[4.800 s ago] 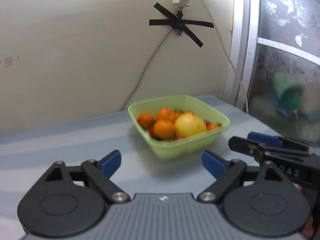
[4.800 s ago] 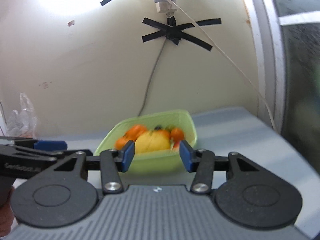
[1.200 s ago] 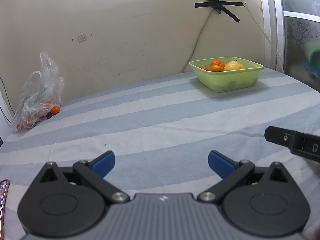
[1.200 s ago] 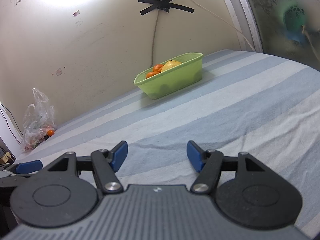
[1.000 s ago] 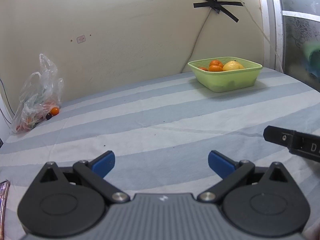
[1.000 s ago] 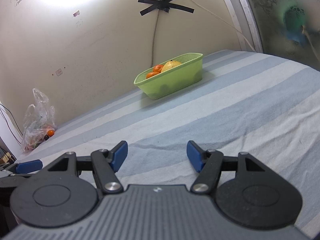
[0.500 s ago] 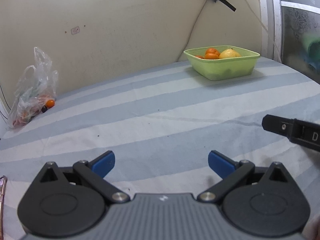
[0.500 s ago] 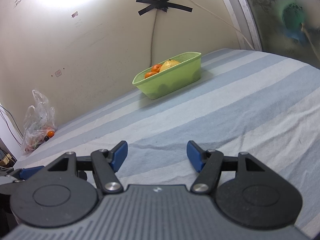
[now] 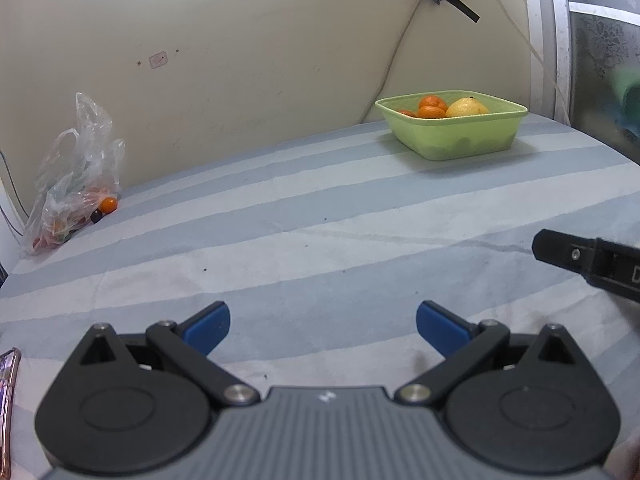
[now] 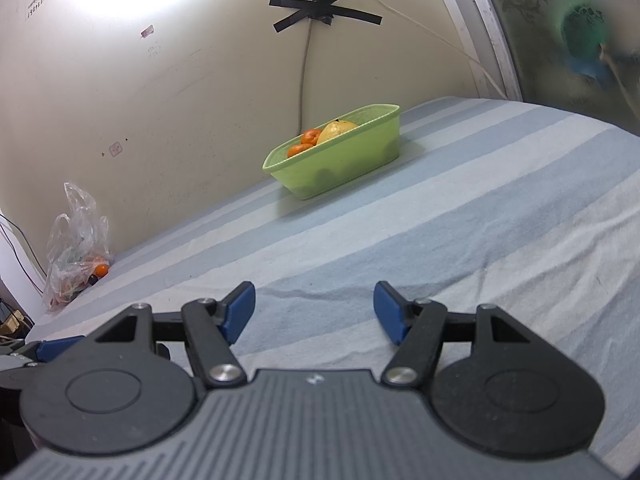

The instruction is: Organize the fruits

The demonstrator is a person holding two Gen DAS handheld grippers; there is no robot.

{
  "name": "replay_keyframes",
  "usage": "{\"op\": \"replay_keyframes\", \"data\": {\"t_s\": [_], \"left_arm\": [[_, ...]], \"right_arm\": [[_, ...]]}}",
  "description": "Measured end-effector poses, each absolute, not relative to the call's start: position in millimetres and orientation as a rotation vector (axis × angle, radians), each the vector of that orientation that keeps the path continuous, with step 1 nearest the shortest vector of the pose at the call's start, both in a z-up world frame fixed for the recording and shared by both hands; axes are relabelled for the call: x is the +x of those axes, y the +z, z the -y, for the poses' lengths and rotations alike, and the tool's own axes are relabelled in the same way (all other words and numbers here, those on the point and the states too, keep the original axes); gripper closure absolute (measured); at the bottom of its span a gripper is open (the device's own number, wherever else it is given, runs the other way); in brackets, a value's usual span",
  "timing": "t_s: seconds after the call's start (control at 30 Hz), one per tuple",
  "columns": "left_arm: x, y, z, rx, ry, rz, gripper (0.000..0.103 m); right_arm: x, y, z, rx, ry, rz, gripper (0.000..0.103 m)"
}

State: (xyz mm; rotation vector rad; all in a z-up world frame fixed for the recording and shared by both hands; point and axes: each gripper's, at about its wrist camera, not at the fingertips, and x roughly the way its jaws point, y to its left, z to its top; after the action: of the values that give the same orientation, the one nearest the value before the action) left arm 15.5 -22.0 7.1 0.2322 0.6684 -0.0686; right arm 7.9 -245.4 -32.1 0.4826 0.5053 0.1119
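A light green bowl (image 9: 452, 136) stands at the far right of the striped cloth, near the wall. It holds oranges (image 9: 431, 106) and a yellow fruit (image 9: 466, 109). It also shows in the right wrist view (image 10: 340, 172). My left gripper (image 9: 322, 326) is open and empty, low over the near part of the cloth, far from the bowl. My right gripper (image 10: 314, 314) is open and empty, also far from the bowl. Part of the right gripper (image 9: 588, 260) shows at the right edge of the left wrist view.
A clear plastic bag (image 9: 72, 188) with small fruits lies at the far left by the wall; it also shows in the right wrist view (image 10: 76, 252). A cable (image 10: 304, 64) hangs down the wall behind the bowl. A window frame (image 9: 544, 40) stands at the right.
Both grippers have drawn far back from the bowl since 4.8 s ago. Over the last second the left wrist view tilted down a little; both grippers stay open.
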Motion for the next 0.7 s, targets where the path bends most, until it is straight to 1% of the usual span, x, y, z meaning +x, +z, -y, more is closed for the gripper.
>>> {"op": "replay_keyframes", "data": {"t_s": [0.7], "left_arm": [[14.9,2.4,25.7,0.235,-0.07,-0.696,0.0]], "right_arm": [[7.7,-32.6,246.6,0.485,0.113,-0.507,0.035]]}}
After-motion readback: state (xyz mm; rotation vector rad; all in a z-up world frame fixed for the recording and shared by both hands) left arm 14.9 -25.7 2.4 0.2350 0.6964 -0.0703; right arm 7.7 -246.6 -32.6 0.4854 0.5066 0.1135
